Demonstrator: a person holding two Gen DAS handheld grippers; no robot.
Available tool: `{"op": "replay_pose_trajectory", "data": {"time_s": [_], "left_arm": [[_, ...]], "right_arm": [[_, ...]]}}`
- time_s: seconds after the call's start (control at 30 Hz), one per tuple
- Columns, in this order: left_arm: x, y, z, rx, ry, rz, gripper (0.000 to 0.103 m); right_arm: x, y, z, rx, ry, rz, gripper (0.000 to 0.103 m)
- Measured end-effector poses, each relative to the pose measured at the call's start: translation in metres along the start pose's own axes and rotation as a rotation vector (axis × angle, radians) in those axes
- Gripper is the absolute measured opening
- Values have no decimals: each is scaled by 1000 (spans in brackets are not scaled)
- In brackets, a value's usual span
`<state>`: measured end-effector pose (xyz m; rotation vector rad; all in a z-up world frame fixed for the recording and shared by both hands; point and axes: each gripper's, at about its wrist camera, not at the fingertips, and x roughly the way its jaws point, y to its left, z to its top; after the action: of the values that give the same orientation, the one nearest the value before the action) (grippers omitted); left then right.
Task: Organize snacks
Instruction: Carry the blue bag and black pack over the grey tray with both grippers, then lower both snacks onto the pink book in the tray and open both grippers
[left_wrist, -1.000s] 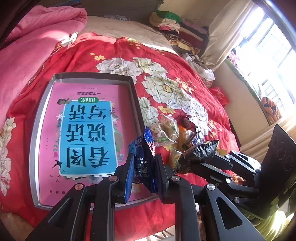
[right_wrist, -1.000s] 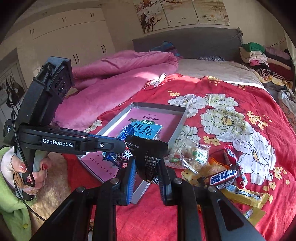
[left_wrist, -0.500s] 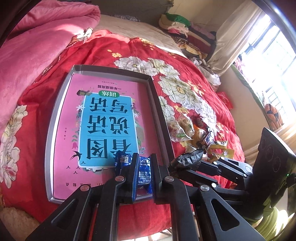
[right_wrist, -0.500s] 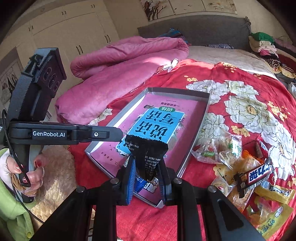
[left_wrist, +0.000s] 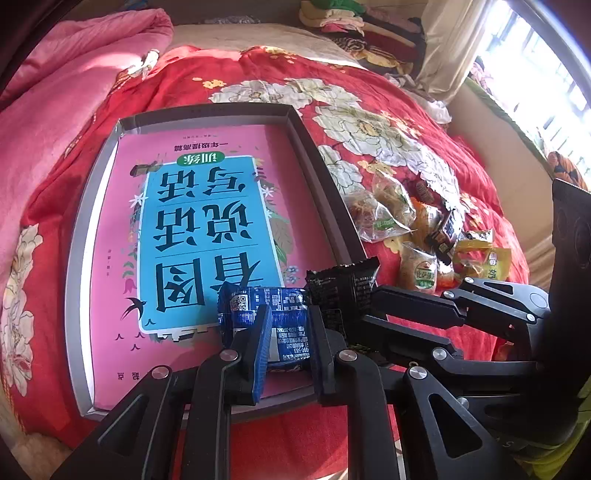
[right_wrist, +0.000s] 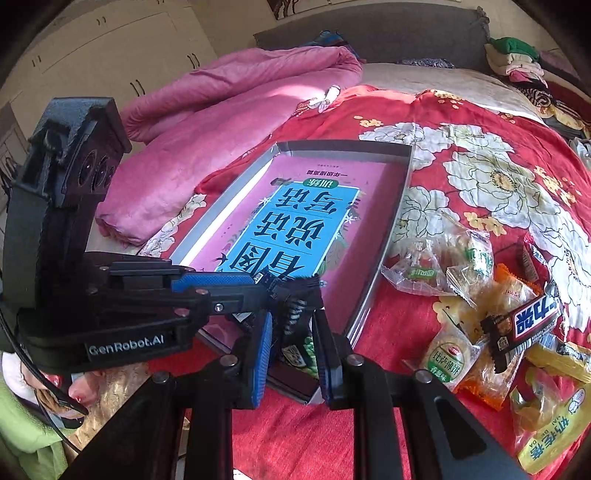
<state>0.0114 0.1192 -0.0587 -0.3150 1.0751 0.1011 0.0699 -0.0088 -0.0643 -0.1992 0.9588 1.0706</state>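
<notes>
A grey tray (left_wrist: 317, 177) lies on the red floral bedspread, with a pink and blue book (left_wrist: 207, 229) flat inside it. My left gripper (left_wrist: 288, 332) is shut on a blue snack packet (left_wrist: 266, 301), low over the tray's near end. Beside it on the right, my right gripper (left_wrist: 369, 306) is shut on a black snack packet (left_wrist: 343, 288). In the right wrist view the right gripper (right_wrist: 293, 332) pinches the black packet (right_wrist: 299, 314) over the tray's near corner (right_wrist: 391, 229), and the left gripper (right_wrist: 264, 282) reaches in from the left.
A pile of loose snack packets (right_wrist: 480, 295) lies on the bedspread right of the tray, with a dark candy bar (right_wrist: 528, 325) among them. A pink quilt (right_wrist: 229, 122) is bunched to the left. Folded clothes (left_wrist: 354, 26) sit at the headboard. A person's hand (right_wrist: 74, 391) holds the left gripper.
Both grippers have come down toward the tray's near end, each still holding its packet. The blue packet now hangs just above the book's lower edge.
</notes>
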Motion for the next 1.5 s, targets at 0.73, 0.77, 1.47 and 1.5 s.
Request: {"op": "replay_pose_trajectory", "data": {"time_s": [0.73,0.77,1.47,1.5], "left_arm": [[2,26,-11,-64,-14,34,73],[2,27,-12,-63,-14,38,74],[-20,37,-14,-148,-96,-17,80],[-21,37,-14,-149,-100,-21,81]], "right_arm": [[38,22,-5,-107,83,-3,23],[38,25,-6,-119,83,-1,24],[-1,20,-6,-81,-52,0,40],[-4,19,-6,-78,-61,-4,41]]}}
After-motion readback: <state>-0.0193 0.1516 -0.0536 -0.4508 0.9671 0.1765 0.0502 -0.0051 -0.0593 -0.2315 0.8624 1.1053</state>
